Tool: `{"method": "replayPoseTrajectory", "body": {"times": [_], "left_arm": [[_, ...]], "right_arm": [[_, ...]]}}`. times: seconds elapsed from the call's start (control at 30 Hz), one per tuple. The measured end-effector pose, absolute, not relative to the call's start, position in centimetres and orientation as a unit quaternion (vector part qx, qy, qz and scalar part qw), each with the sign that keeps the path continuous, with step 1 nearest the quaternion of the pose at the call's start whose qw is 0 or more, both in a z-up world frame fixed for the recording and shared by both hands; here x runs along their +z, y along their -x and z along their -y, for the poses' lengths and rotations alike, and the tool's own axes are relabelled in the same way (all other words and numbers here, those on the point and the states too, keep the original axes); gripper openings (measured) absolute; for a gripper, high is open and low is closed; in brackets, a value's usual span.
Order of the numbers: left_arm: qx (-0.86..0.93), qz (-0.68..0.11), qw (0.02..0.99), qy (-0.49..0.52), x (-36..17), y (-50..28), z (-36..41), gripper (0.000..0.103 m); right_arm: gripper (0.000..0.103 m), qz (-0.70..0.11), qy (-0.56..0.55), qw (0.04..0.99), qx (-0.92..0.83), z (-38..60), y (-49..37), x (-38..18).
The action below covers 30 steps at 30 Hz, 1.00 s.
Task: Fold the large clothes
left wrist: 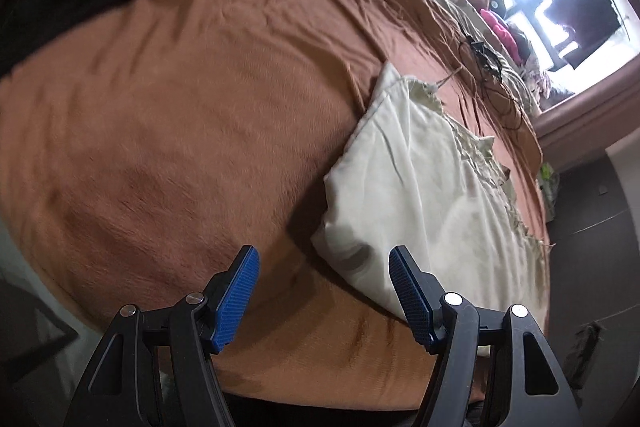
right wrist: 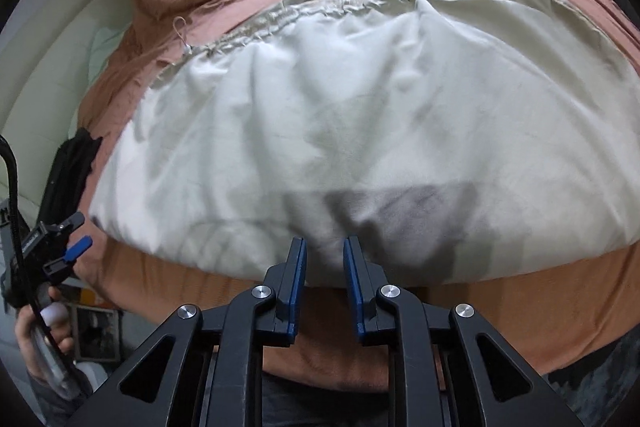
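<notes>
Right claw (right wrist: 325,247), low centre of its view: jaws narrowed to a slim gap at the near hem of the cream garment (right wrist: 360,131), the cloth lying behind the gap, not visibly pinched. Left claw (left wrist: 324,269) spread wide and empty over the brown bedspread (left wrist: 160,127), the garment's corner just beside its right finger. Garment lies flat mid-bed, gathered edge farthest. Risk: closing short of the hem catches nothing, or snags bedspread, dragging the fold crooked.
</notes>
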<state>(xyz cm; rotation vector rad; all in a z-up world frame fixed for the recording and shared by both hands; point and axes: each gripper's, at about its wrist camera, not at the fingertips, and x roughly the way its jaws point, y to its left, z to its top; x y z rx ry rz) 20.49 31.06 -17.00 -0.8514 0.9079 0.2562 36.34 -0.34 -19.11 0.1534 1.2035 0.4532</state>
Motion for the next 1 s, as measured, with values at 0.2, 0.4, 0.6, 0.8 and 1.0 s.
{"method": "replayPoseTrajectory", "body": {"times": [0.2,0.4,0.6,0.8,1.0], "left_arm": [[0.100,-0.438,0.794,0.410,-18.5,-22.6,-30.6,0.065],[0.097,-0.439,0.794,0.409,-19.3,-24.3,-30.5,0.054],[0.097,-0.430,0.790,0.427,-19.9,-24.7,-31.3,0.051],[0.106,-0.423,0.792,0.427,-20.1,-24.4,-31.2,0.051],[0.131,-0.416,0.789,0.433,-20.1,-24.0,-30.9,0.047]], "right_arm": [[0.020,-0.564,-0.067,0.798,0.200,0.2,-37.6,-19.7],[0.020,-0.568,-0.066,0.797,0.192,-0.2,-39.8,-20.3],[0.020,-0.571,-0.054,0.798,0.186,-1.6,-43.1,-21.1],[0.020,-0.569,-0.039,0.802,0.179,-3.0,-47.1,-21.5],[0.019,-0.567,-0.033,0.805,0.172,-3.8,-51.3,-21.8]]}}
